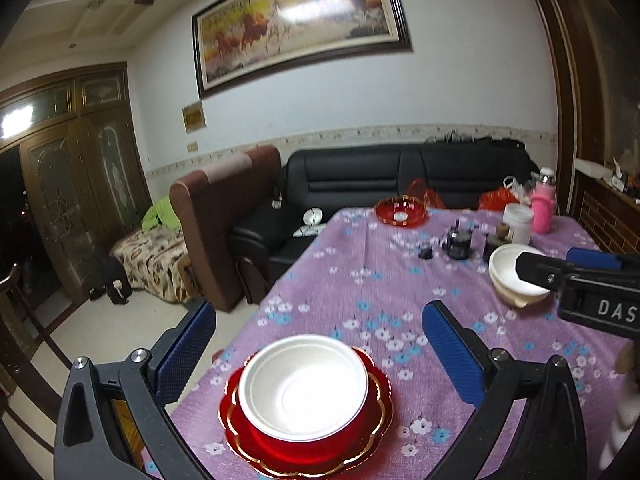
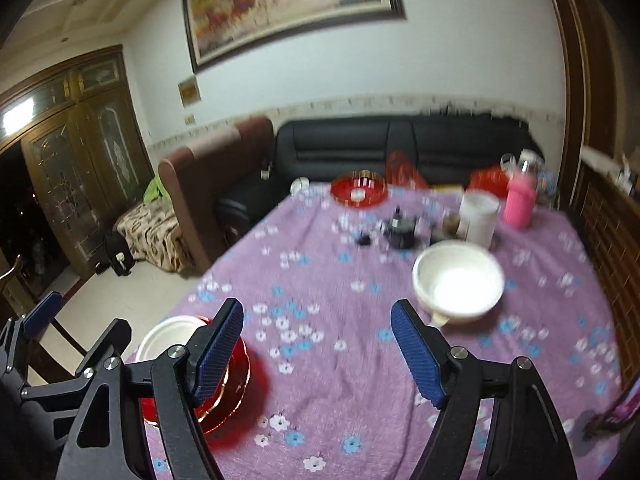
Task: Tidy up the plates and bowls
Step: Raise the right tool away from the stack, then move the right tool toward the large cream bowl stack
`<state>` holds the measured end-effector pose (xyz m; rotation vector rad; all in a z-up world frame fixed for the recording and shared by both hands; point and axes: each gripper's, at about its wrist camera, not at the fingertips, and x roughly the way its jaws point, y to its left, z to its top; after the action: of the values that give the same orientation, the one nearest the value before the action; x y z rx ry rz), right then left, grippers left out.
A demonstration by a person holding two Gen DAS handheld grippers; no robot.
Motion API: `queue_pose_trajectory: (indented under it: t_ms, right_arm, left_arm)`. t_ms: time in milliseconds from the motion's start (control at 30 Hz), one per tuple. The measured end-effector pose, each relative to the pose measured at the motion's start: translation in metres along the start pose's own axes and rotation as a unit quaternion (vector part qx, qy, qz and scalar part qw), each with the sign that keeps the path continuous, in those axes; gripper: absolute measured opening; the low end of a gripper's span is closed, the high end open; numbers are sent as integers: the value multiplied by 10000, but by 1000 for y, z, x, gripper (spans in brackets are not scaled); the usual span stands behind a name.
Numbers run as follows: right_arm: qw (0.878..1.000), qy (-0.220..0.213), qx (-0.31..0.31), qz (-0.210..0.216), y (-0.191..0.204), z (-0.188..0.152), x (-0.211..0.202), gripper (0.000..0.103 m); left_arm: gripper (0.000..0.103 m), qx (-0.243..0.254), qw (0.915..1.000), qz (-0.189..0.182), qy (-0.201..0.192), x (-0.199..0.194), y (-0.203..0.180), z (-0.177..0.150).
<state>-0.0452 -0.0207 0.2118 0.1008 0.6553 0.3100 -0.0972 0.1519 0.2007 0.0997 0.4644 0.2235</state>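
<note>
A red bowl with a white inside (image 1: 304, 392) sits on a red gold-rimmed plate (image 1: 360, 444) at the near left of the table; both show in the right wrist view, bowl (image 2: 168, 338) and plate (image 2: 232, 384). My left gripper (image 1: 320, 344) is open just above and around this bowl, holding nothing. A white bowl (image 1: 512, 280) (image 2: 458, 280) stands further right. My right gripper (image 2: 318, 344) is open and empty, short of the white bowl; its finger (image 1: 536, 270) overlaps that bowl in the left view. A second red plate (image 1: 400, 210) (image 2: 359, 190) lies at the far edge.
The table wears a purple flowered cloth (image 2: 340, 280). Behind the white bowl stand a white jar (image 2: 478, 216), a pink bottle (image 2: 520, 196), and small dark pots (image 2: 400, 232). Red bags (image 1: 496, 198) lie at the far edge. A black sofa (image 1: 400, 172) is beyond.
</note>
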Motion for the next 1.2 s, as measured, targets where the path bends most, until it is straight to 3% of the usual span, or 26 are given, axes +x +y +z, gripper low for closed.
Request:
queue_pose_trajectory:
  t_ms: [267, 700, 1200]
  right_arm:
    - [9994, 311, 141, 79, -6, -13, 37, 81]
    - [9983, 458, 368, -2, -28, -26, 47, 81]
    - [9902, 458, 1223, -487, -109, -41, 62, 81]
  left_arm:
    - [103, -36, 9992, -78, 398, 25, 0, -14]
    - [103, 84, 9978, -187, 628, 38, -21, -20]
    - [103, 369, 9896, -934, 1033, 46, -77, -28]
